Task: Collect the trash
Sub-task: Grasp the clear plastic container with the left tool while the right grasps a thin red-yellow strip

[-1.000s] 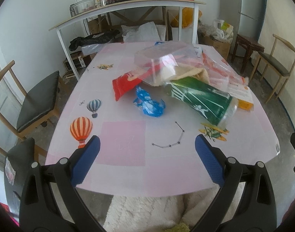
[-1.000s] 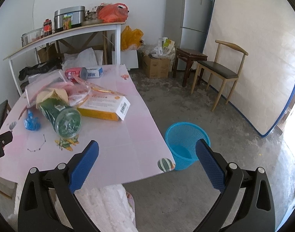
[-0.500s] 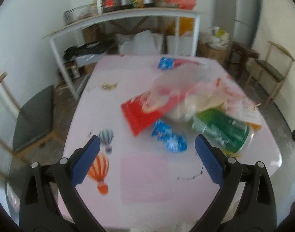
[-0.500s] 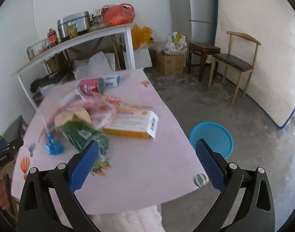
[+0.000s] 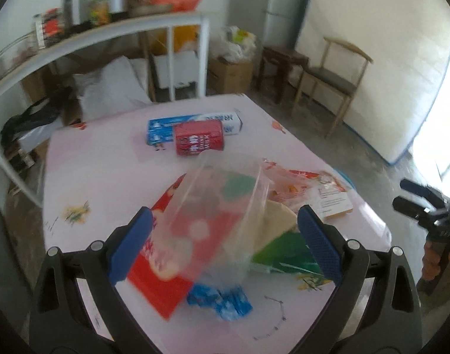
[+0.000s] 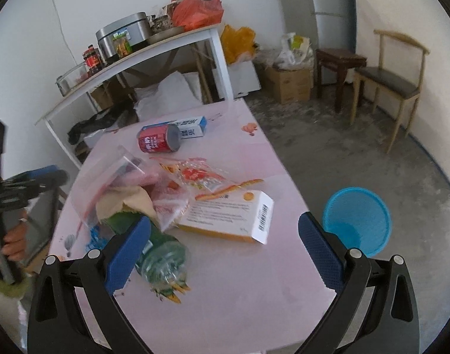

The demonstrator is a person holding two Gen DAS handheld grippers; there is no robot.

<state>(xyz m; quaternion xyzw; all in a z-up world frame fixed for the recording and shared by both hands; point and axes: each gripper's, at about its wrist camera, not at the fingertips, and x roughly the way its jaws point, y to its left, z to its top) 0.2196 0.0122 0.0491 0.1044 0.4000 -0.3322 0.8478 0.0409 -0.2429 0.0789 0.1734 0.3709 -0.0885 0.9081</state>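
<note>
Trash heap: a crumpled clear plastic bag (image 5: 216, 221) lies on top of a flat red snack packet (image 5: 163, 268), a green plastic bottle (image 6: 154, 247) lying on its side, and a white-and-orange cardboard box (image 6: 233, 215), all bunched in the middle of the pink table (image 6: 239, 295).
Behind the heap: a red tin can (image 6: 158, 138) on its side, touching a blue-and-white carton (image 5: 192, 124).
In front of the heap: a crushed blue wrapper (image 5: 222, 301), just beside the red packet.
Right of the heap: a round blue mesh bin (image 6: 357, 221) on the floor, off the table's edge.
Left gripper (image 5: 225, 247): fingers wide apart, empty, poised over the clear bag.
Right gripper (image 6: 222, 250): fingers wide apart, empty, above the bottle and box.
Stage: likely the first pick; nothing lifted yet.
Risk: the bag overlaps its neighbours, so pinching it may drag the packet or roll the bottle off the edge; thin film may slip from the pads.
</note>
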